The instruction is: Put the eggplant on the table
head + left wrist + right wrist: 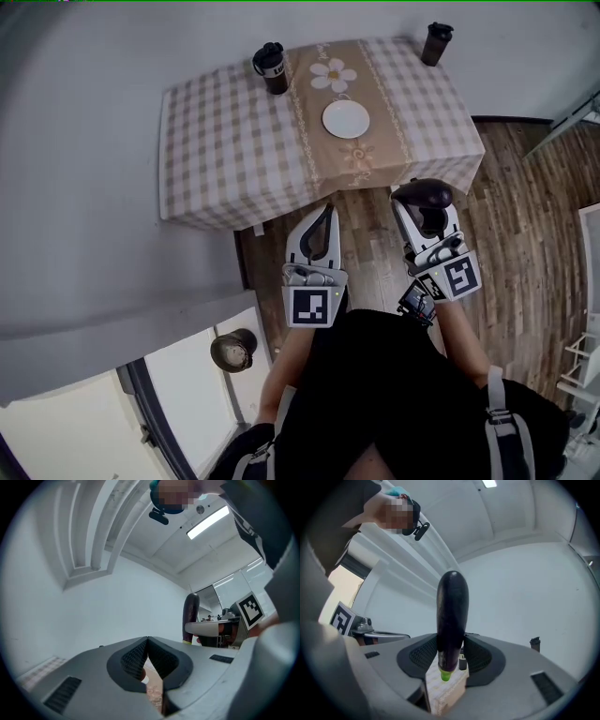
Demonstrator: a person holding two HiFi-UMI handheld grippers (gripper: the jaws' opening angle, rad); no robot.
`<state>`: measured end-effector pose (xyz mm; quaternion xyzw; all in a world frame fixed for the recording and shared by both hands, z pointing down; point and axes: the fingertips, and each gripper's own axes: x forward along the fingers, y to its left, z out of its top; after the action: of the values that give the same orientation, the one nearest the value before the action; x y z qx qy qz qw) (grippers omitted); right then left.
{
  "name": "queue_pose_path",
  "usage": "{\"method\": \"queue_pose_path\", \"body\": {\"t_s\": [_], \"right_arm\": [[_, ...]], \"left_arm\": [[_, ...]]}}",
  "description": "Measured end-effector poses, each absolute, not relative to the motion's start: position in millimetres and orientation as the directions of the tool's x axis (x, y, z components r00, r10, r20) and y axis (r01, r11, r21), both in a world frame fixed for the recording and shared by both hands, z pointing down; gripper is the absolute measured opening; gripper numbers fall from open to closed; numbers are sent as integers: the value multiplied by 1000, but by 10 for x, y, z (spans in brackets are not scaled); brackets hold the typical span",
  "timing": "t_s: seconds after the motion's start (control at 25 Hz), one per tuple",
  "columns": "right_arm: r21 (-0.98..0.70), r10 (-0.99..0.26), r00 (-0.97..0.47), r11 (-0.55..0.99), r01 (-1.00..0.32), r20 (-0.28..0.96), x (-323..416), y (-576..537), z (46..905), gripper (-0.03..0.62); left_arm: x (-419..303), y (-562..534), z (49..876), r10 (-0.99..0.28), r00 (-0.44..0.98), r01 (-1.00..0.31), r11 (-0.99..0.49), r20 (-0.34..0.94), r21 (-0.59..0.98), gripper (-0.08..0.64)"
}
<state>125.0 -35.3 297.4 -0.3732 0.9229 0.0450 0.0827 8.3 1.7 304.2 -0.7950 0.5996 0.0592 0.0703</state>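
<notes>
Left gripper (147, 641): jaws pressed together, nothing between them, carried beside the other gripper and short of the worktop (216, 141)

Right gripper (451, 660): jaws set wide and clamped on the eggplant (452, 616). They hold it low, just above its green stem end. The dark body stands upright above the pads, and the stem tip pokes out below

Eggplant is in the air over the wood floor (375, 253), near the worktop's front edge and not yet over the checked cloth

Worktop, left to right: dark lidded cup (271, 67), white plate (347, 118) on the floral runner, second dark cup (436, 42) at the far right corner

Handling, as judged:
- Skin is glossy and smooth, so probably slippery
- Looks light and fairly stiff
- Gripped near one end it is top-heavy and could swing in the pads
- A hold across the thick middle would steady it
- Set it down lying flat on bare cloth, since the rounded body may roll
</notes>
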Motion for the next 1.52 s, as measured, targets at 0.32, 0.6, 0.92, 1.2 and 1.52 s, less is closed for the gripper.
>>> {"method": "queue_pose_path", "body": {"t_s": [0.32, 0.6, 0.92, 1.2, 1.52], "right_arm": [[53, -718, -673, 676, -735, -181, 736, -1170, 2827, 179], [97, -741, -648, 642, -761, -179, 449, -1556, 2617, 179], [100, -748, -643, 636, -765, -163, 382, -1974, 2664, 179], [87, -754, -639, 634, -768, -152, 312, -2255, 2795, 179], [89, -763, -640, 634, -769, -92, 350, -2628, 3015, 179]], "left_arm": [[-525, -758, 2980, -938, 301, -954, -297, -174, -48, -12], [-726, -1150, 2897, -921, 327, -943, -332, -211, -13, -12], [-775, -1401, 2963, -918, 323, -944, -328, -228, -15, -12], [-845, -1539, 3099, -927, 327, -944, -328, -185, -29, -12], [-880, -1771, 3164, -936, 305, -952, -302, -176, -43, -12]]}}
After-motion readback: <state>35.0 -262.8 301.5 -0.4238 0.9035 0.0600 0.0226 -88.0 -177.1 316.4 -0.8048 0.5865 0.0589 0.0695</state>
